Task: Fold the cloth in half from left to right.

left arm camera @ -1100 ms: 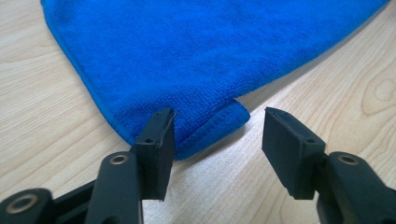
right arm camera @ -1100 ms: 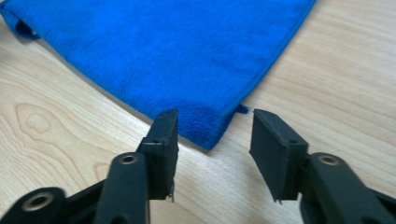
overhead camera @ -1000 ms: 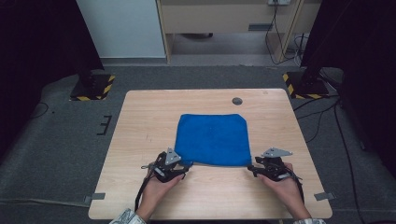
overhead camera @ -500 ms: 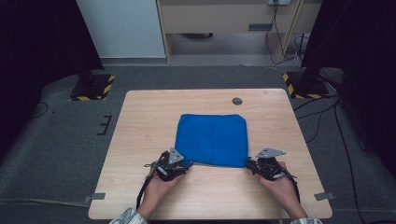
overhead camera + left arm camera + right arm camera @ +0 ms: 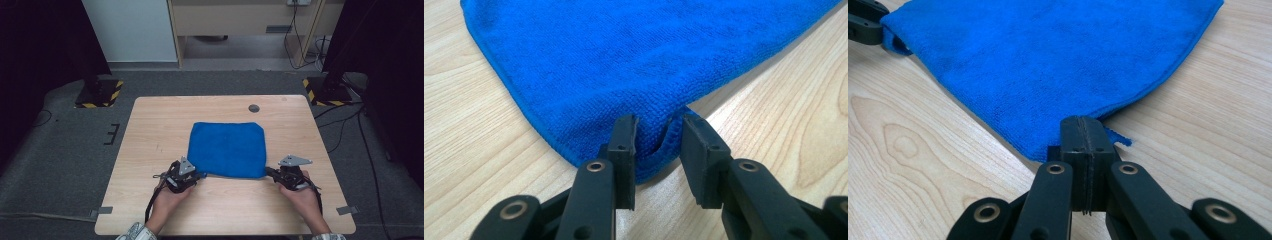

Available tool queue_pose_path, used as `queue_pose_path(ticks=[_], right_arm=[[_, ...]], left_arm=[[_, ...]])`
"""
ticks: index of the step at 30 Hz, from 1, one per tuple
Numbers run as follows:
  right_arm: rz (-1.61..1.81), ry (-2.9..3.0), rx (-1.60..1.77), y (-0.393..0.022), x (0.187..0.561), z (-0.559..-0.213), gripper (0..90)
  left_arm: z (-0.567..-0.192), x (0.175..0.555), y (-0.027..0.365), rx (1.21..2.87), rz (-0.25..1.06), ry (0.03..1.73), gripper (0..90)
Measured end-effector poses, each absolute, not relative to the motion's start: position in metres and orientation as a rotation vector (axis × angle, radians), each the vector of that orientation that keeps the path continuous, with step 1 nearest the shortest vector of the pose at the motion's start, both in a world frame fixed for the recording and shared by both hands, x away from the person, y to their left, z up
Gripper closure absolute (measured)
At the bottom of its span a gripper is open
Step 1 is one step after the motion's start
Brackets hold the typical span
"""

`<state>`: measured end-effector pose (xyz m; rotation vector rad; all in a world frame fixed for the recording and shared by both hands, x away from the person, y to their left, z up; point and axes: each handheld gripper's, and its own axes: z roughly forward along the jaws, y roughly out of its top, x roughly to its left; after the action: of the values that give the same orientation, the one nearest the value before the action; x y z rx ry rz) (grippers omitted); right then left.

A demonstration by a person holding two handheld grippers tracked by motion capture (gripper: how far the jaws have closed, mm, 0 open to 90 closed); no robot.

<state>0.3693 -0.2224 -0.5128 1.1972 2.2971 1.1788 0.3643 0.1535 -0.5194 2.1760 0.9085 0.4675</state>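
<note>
A blue cloth (image 5: pixel 227 147) lies flat, folded, in the middle of the wooden table (image 5: pixel 150 130). My left gripper (image 5: pixel 199 175) is at its near left corner. In the left gripper view the cloth (image 5: pixel 624 60) has that corner bunched up between the jaws of my left gripper (image 5: pixel 658 142), which stand apart. My right gripper (image 5: pixel 270 172) is at the near right corner. In the right gripper view its jaws (image 5: pixel 1083 125) are pressed together on the corner of the cloth (image 5: pixel 1048 55), and the left gripper (image 5: pixel 865 22) shows at the far corner.
A small dark round disc (image 5: pixel 254 108) is set in the tabletop behind the cloth. Bare wood surrounds the cloth on all sides. Black stands with yellow-striped feet (image 5: pixel 100 95) sit on the grey floor beyond the table's far corners.
Both hands have shifted only slightly at the cloth's near corners. The cloth has stayed flat in the same place.
</note>
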Motion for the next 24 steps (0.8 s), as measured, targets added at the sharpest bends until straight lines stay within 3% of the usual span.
queue_pose_path(ticks=[12, 20, 24], right_arm=[[1.195, 2.275, 1.196, -0.223, 0.369, -0.509, 90.0], [1.194, 2.283, 1.188, -0.222, 0.370, -0.510, 90.0], [1.203, 2.280, 1.190, -0.224, 0.372, -0.508, 90.0]], left_arm=[[-0.508, 0.361, 0.161, 2.122, 0.468, 0.903, 69.4], [-0.512, 0.372, 0.161, 2.126, 0.502, 0.895, 58.8], [-0.518, 0.380, 0.160, 2.143, 0.464, 0.887, 59.4]])
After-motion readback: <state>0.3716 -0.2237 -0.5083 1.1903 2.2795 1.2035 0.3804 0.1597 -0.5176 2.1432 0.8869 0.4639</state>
